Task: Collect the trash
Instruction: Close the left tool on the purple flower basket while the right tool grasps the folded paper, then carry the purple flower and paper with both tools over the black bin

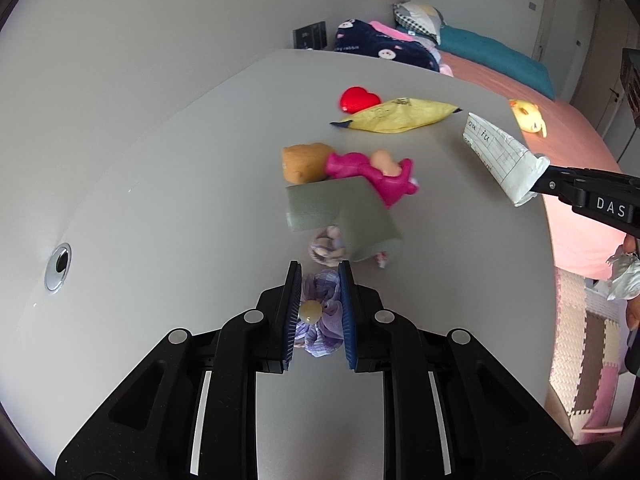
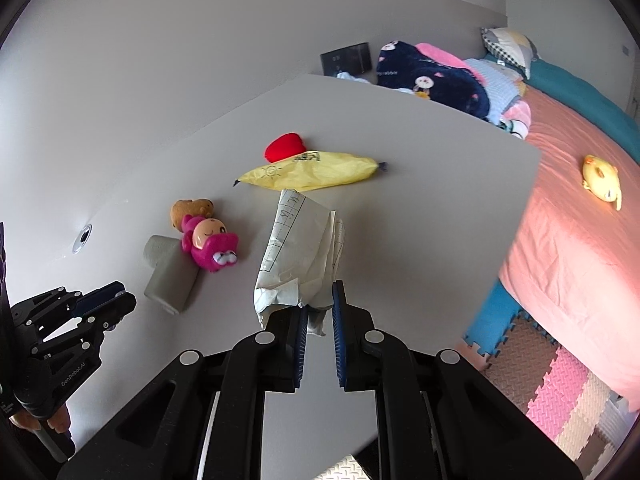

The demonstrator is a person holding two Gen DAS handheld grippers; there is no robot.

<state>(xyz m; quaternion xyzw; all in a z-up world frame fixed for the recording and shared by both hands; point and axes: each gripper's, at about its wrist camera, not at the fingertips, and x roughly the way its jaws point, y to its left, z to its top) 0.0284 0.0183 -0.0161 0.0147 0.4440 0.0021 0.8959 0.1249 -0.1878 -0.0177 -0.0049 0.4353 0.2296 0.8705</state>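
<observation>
The left gripper (image 1: 319,280) is clamped on a purple fabric flower with a cream button centre (image 1: 316,314), which fills the narrow gap between its 2 blue pads. The right gripper (image 2: 320,300) is pinched narrow on the lower corner of a crumpled lined paper sheet (image 2: 298,248), which rises toward 12 o'clock from the jaws. Beyond the left jaws at 12 o'clock a grey folded card piece (image 1: 336,216) partly covers a pink doll toy (image 1: 372,174), with a brown plush (image 1: 304,162) at its 9 o'clock; further out lie a yellow wrapper (image 1: 400,114) and a red heart (image 1: 358,98) on the white table (image 1: 160,184). The paper is caught only by an edge, so it may tear or slip free if swung quickly; the flower looks more like a keepsake than rubbish, so binning it could be a mistake. Only the left view shows the flower in the grip and crumpled foil (image 1: 624,276) at 3 o'clock in the person's hand; only the right view shows the doll's face, and the grey piece as a bent tube.
</observation>
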